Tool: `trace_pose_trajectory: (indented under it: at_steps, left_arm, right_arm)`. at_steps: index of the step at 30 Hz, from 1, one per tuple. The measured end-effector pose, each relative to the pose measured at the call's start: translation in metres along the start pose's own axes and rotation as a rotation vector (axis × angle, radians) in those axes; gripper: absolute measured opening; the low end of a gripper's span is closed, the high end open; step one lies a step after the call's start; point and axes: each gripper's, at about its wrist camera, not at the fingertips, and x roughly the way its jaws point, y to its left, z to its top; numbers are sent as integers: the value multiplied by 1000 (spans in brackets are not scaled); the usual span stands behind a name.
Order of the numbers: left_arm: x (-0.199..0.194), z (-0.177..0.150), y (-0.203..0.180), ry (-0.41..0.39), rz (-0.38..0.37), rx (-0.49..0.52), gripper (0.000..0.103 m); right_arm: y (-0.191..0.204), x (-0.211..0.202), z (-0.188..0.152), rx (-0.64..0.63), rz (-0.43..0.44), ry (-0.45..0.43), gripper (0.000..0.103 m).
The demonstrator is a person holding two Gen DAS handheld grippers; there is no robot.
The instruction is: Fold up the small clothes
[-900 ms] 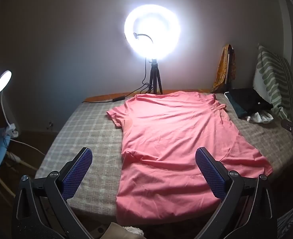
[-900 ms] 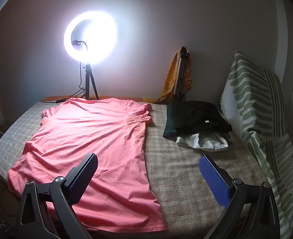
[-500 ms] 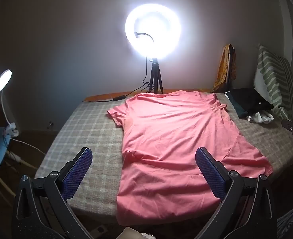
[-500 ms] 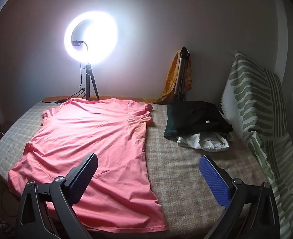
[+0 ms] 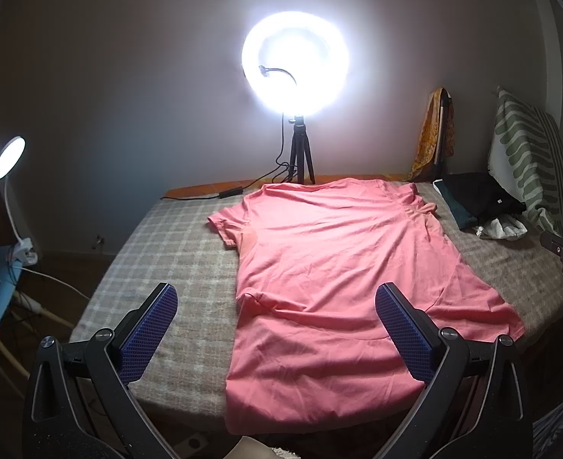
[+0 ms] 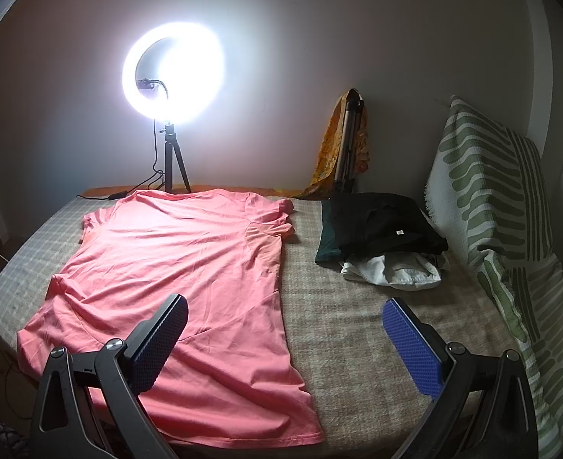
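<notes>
Pink cotton is filling most of what I am seeing: the T-shirt [image 5: 331, 279] is lying spread flat on the checked blanket [image 5: 174, 267] covering the bed, collar toward twelve o'clock by the wall, hem toward six o'clock at the near edge, where it is draping slightly over. It is lying open like this, I judge, so that both sides can be reached for the first fold, which is not yet made.

I am holding my left gripper [image 5: 277, 329] above the hem with its fingers spread wide and gripping nothing; the shirt's left edge is showing between them. My right gripper [image 6: 285, 340] is hovering likewise released and empty, its left finger over the shirt's right side, its right finger over bare blanket at four o'clock.

At two o'clock from the shirt, a pile of dark and white clothes [image 6: 381, 237] is sitting apart, probably kept clear of the working space. The ring light [image 5: 294, 65] is glaring from twelve o'clock, and a striped pillow [image 6: 492, 191] is leaning at three o'clock.
</notes>
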Motion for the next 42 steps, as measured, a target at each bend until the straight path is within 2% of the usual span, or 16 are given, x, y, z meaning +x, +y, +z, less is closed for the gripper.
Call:
trace_pose_trajectory:
  at_steps: [42]
  left_arm:
    - [-2, 3, 1, -7, -2, -3, 103]
  right_arm:
    - [0, 1, 0, 6, 4, 3, 103]
